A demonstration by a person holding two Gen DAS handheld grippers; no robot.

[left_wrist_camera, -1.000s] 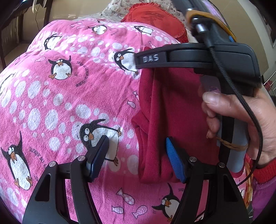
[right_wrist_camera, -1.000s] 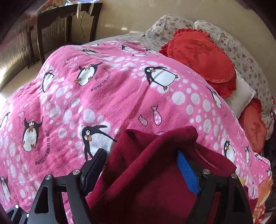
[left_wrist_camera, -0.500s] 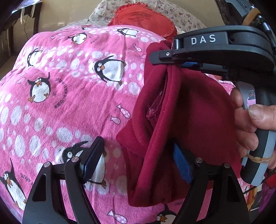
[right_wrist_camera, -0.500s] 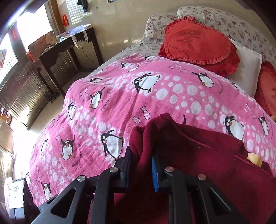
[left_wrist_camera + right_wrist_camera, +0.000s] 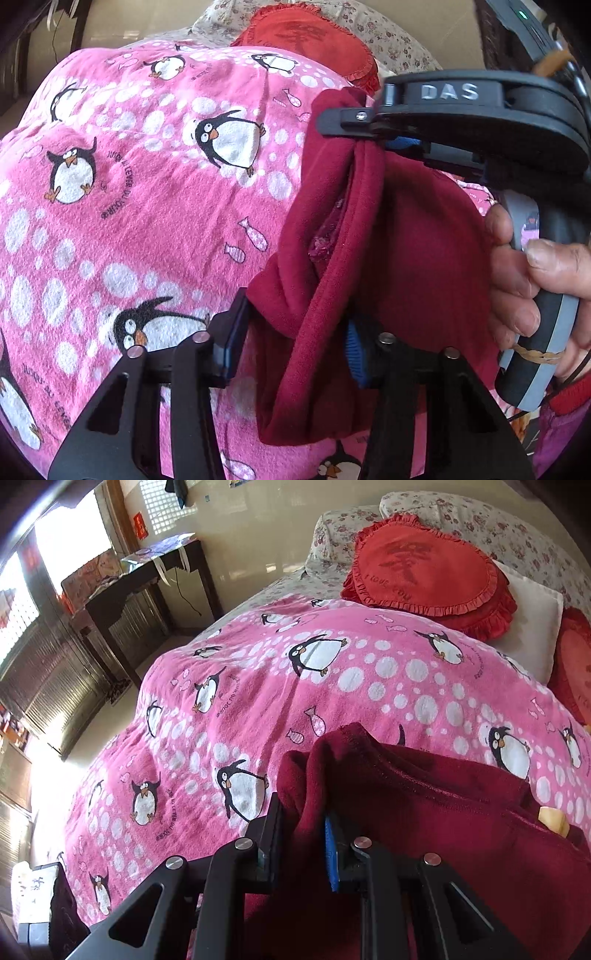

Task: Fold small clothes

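Note:
A dark red garment (image 5: pixel 402 240) hangs bunched above the pink penguin blanket (image 5: pixel 147 206). My right gripper (image 5: pixel 301 834) is shut on its upper edge (image 5: pixel 424 805); the same gripper shows from the side in the left wrist view (image 5: pixel 364 129), holding the cloth up. My left gripper (image 5: pixel 291 343) has closed in on the lower folds of the garment, its fingers pressing the cloth from both sides.
Red heart cushions (image 5: pixel 424 568) and floral pillows (image 5: pixel 480 513) lie at the head of the bed. A dark wooden desk (image 5: pixel 147 583) stands beyond the bed's far left side. The blanket (image 5: pixel 258 686) spreads wide to the left.
The right gripper shut on the garment's edge and lifted it off the blanket. The left gripper's fingers closed in from wide open onto the hanging lower folds.

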